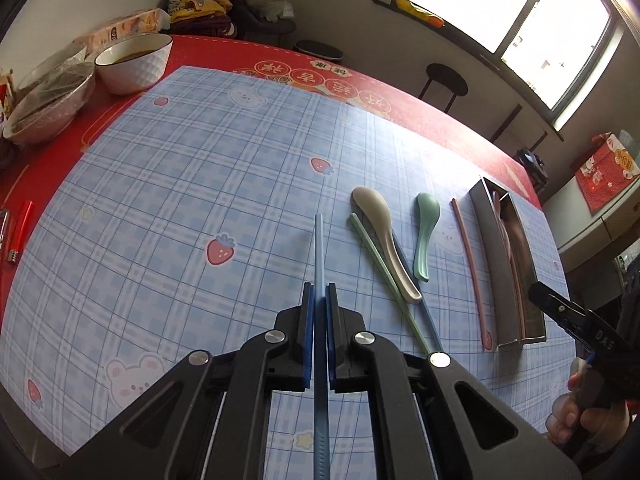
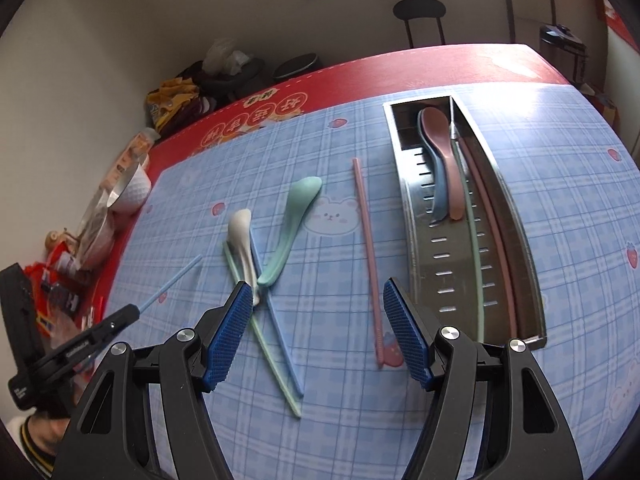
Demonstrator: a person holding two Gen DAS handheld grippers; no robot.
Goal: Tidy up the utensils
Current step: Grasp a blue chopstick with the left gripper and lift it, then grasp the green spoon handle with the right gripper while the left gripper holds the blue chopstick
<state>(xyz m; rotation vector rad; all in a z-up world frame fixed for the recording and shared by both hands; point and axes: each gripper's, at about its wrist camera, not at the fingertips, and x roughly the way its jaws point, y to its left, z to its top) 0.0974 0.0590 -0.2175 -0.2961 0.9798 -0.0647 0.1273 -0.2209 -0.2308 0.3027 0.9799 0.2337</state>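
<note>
My left gripper (image 1: 319,294) is shut on a blue chopstick (image 1: 319,248) and holds it above the blue plaid mat (image 1: 180,184); it shows at the left of the right wrist view (image 2: 172,283). My right gripper (image 2: 318,294) is open and empty above the mat. On the mat lie a beige spoon (image 2: 242,244), a green spoon (image 2: 292,216), a green chopstick (image 2: 272,356), a second blue chopstick (image 2: 280,332) and a pink chopstick (image 2: 368,256). A steel tray (image 2: 424,208) at the right holds a pink spoon (image 2: 444,152), a blue spoon (image 2: 438,200) and chopsticks.
A white bowl (image 1: 134,62), a foil-covered bowl (image 1: 48,98) and a box stand on the red tablecloth (image 1: 420,120) at the far left. A red lighter (image 1: 18,236) lies at the left edge. Stools stand beyond the table.
</note>
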